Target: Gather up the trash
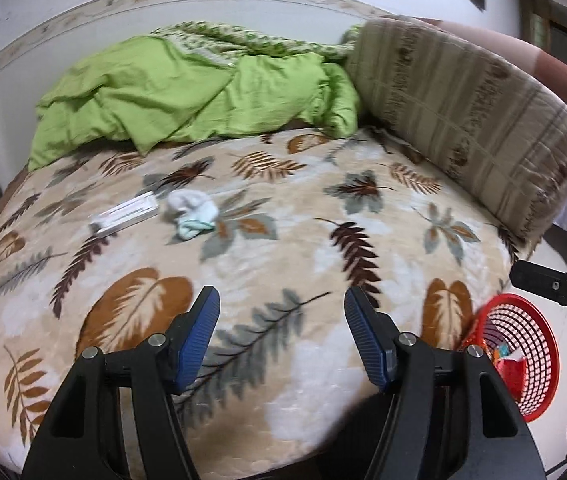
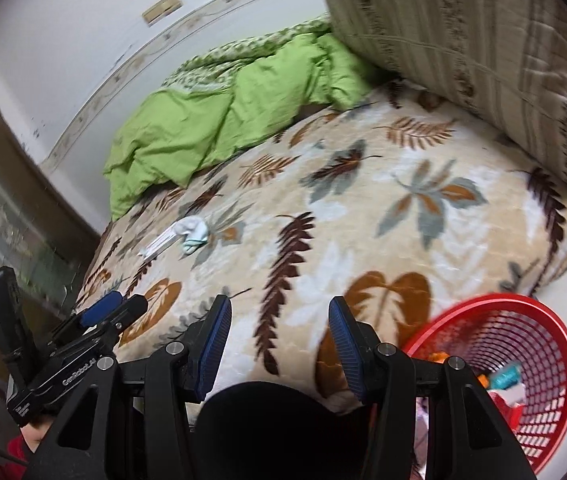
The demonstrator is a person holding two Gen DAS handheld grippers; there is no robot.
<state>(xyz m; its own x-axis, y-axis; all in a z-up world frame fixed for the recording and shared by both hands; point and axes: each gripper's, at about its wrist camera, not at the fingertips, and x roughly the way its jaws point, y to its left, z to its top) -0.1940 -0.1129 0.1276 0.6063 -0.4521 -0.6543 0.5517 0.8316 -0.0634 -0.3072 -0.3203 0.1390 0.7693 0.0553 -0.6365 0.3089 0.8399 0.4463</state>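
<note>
Leaf-print beige blanket [image 1: 283,240] covers bed; green crumpled quilt [image 1: 187,92] at its far end. Red plastic mesh basket [image 2: 523,380] w/ wrappers sits off blanket's near-right corner. White crumpled tissue [image 1: 191,210] & flat white packet [image 1: 123,216] lie mid-left on blanket. Left gripper [image 1: 281,316] empty, jaws opening; right gripper [image 2: 279,320] jaws apart, empty.

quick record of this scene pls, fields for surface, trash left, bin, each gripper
surface: bed with leaf-print blanket
trash left: crumpled white tissue beside a flat white wrapper, both lying on the blanket on its far left
bin: red mesh basket on the floor by the bed's near right corner, some coloured scraps already inside
bedding: green quilt bunched at the far end, striped pillow on the right
left gripper: open, nothing between the pads
right gripper: open, nothing between the pads
</note>
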